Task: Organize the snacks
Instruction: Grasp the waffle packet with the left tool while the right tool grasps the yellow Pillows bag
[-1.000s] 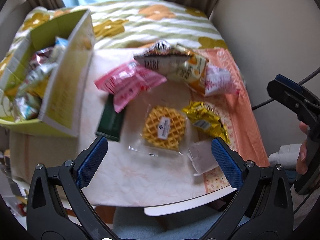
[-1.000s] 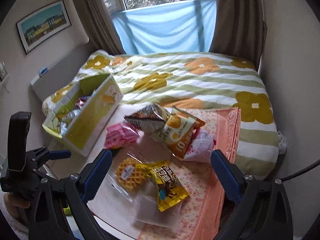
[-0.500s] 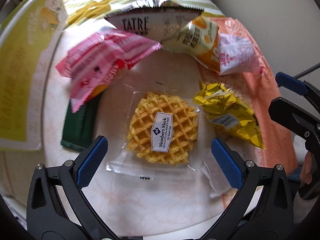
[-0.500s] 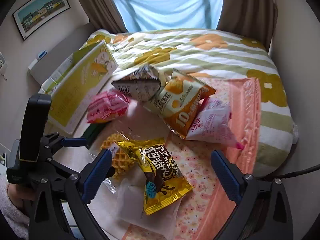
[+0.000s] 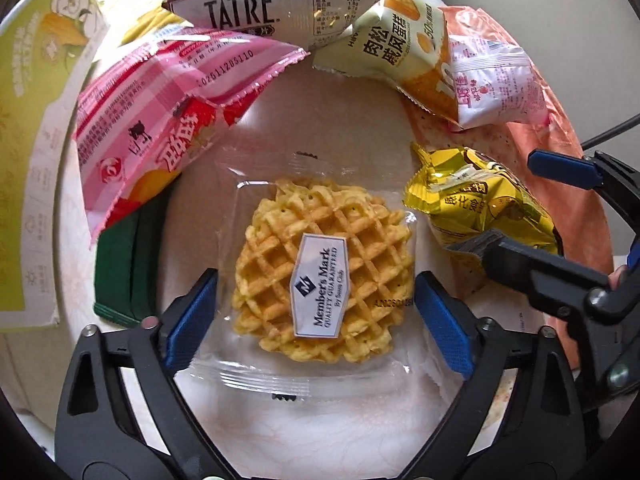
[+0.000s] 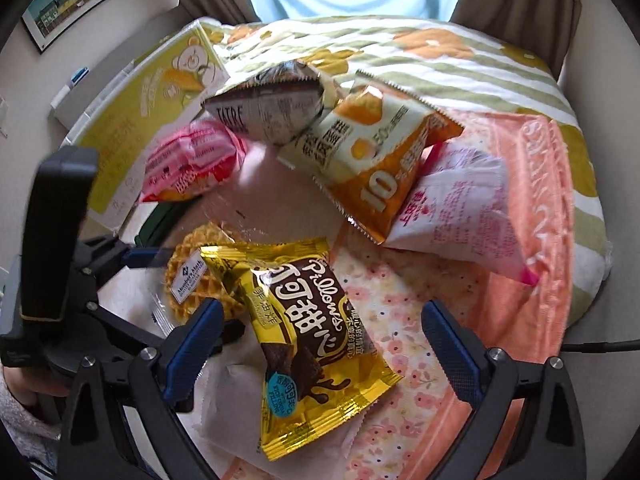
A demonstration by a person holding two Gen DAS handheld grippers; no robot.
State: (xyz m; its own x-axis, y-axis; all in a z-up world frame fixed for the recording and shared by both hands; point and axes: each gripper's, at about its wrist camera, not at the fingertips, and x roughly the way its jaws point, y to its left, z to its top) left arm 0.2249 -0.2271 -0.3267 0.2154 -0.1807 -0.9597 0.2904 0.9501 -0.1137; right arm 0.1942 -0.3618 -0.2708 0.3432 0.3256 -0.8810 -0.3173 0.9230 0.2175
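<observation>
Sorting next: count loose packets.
8: waffle centre, green bar left, pink above, TATRE top, orange cake, white-pink right, gold Pillows, pale sachet beneath. Pink may be two.

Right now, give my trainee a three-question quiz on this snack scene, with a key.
1. True or false: the left gripper is shut on the waffle pack.
2. Which packet lies between the right gripper's open fingers? A) pink packet B) yellow Pillows packet C) green bar
3. Fill in: the TATRE bag partly overlaps the ___ packet.

Key: 1 false, its fingers are open either side of it; 2 B; 3 pink.
</observation>
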